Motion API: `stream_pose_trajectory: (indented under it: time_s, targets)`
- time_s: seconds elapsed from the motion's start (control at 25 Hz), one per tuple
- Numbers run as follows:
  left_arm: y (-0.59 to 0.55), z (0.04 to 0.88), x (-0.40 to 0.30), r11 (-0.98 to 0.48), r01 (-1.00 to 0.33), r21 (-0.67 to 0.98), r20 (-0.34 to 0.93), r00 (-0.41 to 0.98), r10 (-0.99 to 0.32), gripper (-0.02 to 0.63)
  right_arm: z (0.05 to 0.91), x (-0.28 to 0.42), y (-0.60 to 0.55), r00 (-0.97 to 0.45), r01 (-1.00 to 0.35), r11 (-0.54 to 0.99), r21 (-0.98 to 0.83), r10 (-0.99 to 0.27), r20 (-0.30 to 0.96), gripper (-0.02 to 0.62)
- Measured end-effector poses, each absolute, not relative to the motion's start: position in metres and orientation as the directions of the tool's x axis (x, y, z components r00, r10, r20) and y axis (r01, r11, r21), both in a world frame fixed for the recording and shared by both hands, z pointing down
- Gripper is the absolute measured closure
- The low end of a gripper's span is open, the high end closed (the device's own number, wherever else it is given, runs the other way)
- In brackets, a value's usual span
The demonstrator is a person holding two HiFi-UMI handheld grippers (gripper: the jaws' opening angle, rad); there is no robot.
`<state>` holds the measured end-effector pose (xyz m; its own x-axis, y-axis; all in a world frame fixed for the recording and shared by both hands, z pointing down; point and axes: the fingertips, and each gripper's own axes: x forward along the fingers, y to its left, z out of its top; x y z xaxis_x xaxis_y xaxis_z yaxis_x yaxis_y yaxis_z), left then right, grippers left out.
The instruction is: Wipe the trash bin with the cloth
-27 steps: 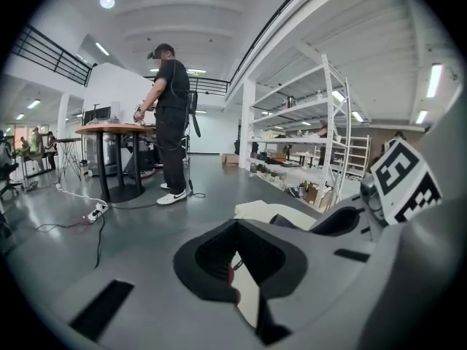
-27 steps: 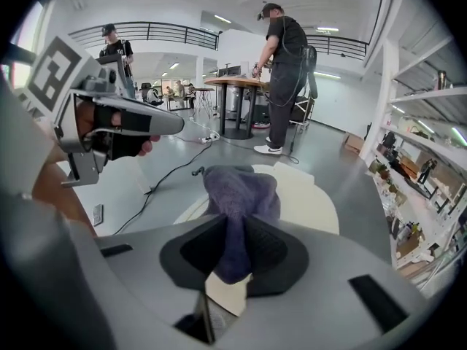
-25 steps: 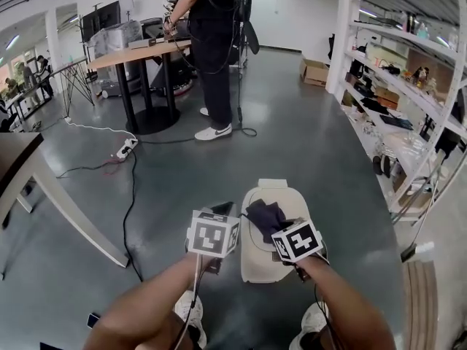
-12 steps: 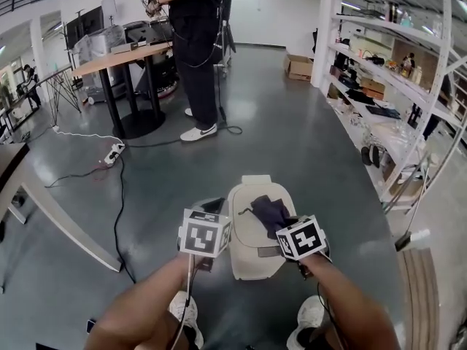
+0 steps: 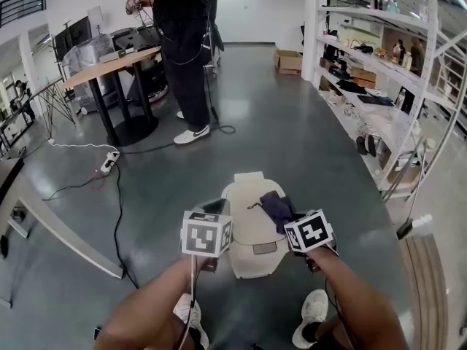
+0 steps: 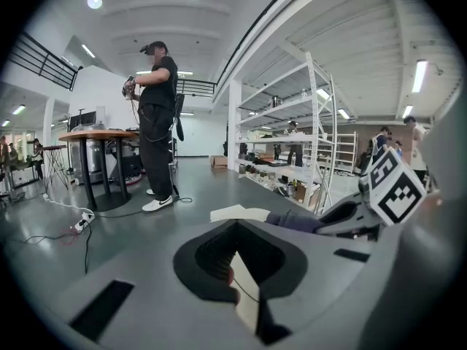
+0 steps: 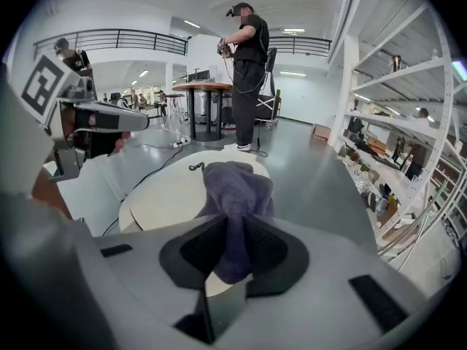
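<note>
1. Head view: a cream plastic trash bin [image 5: 252, 245] with its lid closed is seen standing on the grey floor [image 5: 292, 137]. A dark purple cloth [image 5: 276, 207] is bunched on the right part of the lid, at the right gripper [image 5: 290, 216]. The left gripper [image 5: 218, 210] is held just beside the bin's left edge.
2. Left gripper view: the jaws are seen slightly spread, with nothing between them. The bin and cloth are noted ahead, to the right.
3. Right gripper view: the jaws are pinched on the cloth, which is draped forward onto the lid.
</note>
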<state>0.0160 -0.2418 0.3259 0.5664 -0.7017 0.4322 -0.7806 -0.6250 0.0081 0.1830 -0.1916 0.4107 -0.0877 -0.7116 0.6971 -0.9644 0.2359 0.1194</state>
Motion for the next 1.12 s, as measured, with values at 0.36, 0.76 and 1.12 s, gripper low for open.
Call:
stream_pose_trajectory:
  time_s: [0.36,0.76,1.12]
  targets:
    - [-0.238,0.304,0.033,-0.617,-0.786,0.043,0.372,0.586,-0.72,0.606,0.373,0.153,-0.184,-0.185,-0.963,0.266,0.046,-0.772,0.608,0.52]
    - [-0.214,0.324,0.001,-0.549,-0.836,0.021,0.44,0.501,-0.746,0.606,0.383,0.075,-0.158,-0.317,-0.897,0.44,0.046,-0.713,0.626,0.52]
    - [-0.216,0.316,-0.042,-0.501,-0.865,0.026,0.424,0.463,-0.778,0.606,0.398,0.033,-0.161,-0.33,-0.853,0.514,0.096,-0.671,0.663,0.52]
